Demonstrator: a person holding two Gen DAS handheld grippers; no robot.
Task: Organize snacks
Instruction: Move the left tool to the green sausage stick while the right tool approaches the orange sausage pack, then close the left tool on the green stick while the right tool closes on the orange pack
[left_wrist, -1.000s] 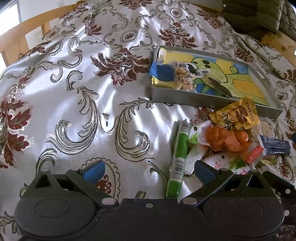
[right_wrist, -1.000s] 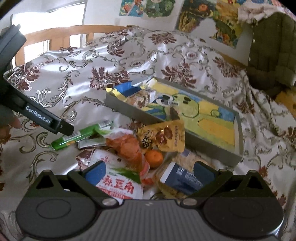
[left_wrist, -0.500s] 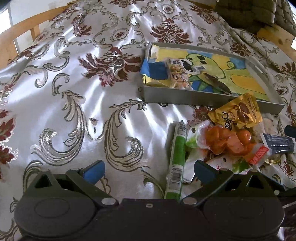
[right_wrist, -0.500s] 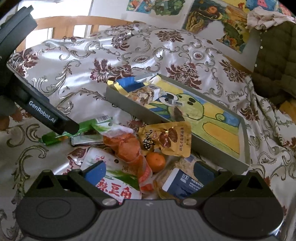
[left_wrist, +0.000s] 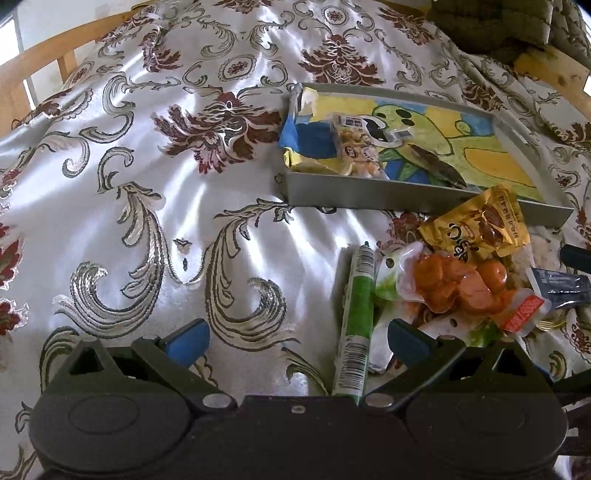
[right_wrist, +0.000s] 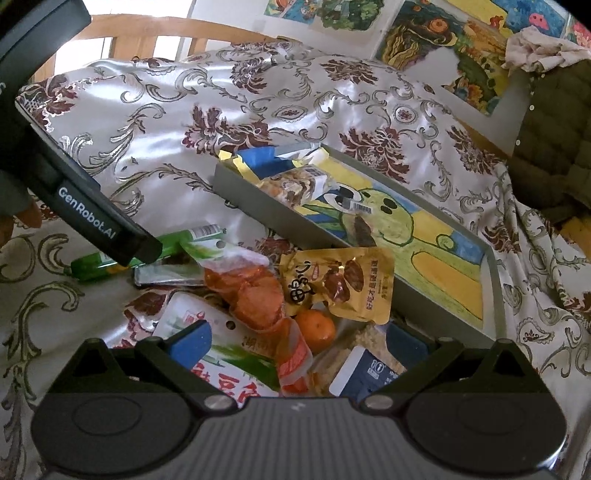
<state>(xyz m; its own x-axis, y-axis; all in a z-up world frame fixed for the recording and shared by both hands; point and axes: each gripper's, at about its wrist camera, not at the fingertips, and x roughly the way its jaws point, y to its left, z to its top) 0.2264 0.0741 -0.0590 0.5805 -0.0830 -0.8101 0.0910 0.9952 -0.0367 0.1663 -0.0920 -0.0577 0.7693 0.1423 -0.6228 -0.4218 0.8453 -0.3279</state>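
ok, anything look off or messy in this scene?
Yes. Most snacks sit in a loose overlapping pile on the cloth outside the gray tray, which holds only a few packets bunched at one end. The gold pouch leans against the tray's wall. Nothing looks spilled or torn.

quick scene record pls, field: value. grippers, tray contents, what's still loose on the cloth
left gripper: open, empty, green stick snack between its fingers, not gripped
right gripper: open, empty, over the loose pile
tray: grey, drawing-lined; holds a blue-yellow pack and a clear mixed-snack bag
loose on cloth: green stick snack, orange sausage pack, gold date pouch, mandarin, dark blue sachet
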